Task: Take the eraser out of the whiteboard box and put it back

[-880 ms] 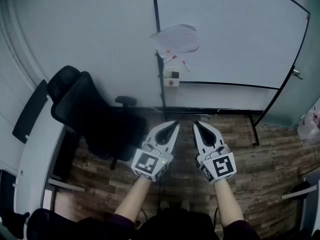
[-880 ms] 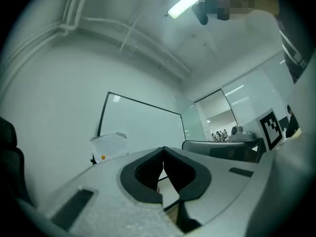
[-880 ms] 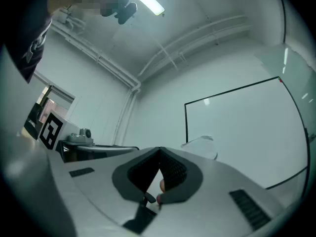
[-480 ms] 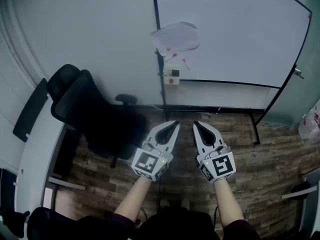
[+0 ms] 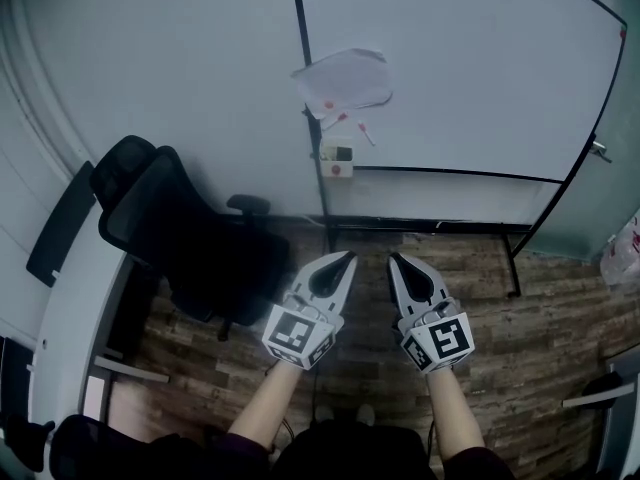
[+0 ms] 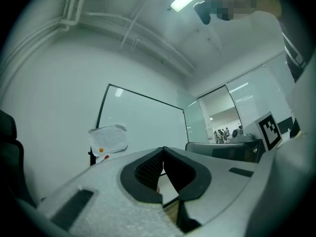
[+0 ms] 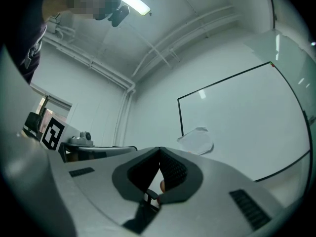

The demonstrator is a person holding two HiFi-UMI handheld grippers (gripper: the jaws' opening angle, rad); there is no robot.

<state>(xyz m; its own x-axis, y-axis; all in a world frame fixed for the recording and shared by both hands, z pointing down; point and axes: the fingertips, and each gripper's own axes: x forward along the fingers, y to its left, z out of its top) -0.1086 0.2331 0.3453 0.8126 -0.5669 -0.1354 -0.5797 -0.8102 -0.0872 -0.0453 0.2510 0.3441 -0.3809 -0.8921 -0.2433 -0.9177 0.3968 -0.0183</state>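
The left gripper (image 5: 349, 256) has its jaws pressed together, tips meeting with nothing between them. The right gripper (image 5: 392, 257) is the same, closed and empty. Both are held side by side, low and well short of the whiteboard box (image 5: 338, 159), with their tips aimed up toward it. I judge this a ready stance ahead of any reach, with the jaws kept closed because there is nothing to take hold of yet.

The whiteboard box is fixed to the dark left post of the whiteboard (image 5: 470, 68), straight ahead of the two grippers. The eraser is not in either gripper, so it is probably in that box, where a pale shape shows above a red edge. It is too small to tell which way it points or how its long axis lies. A crumpled paper sheet (image 5: 343, 80) hangs just above the box, and a black office chair (image 5: 190, 233) stands below and to its left on the wood-plank floor (image 5: 520, 338)
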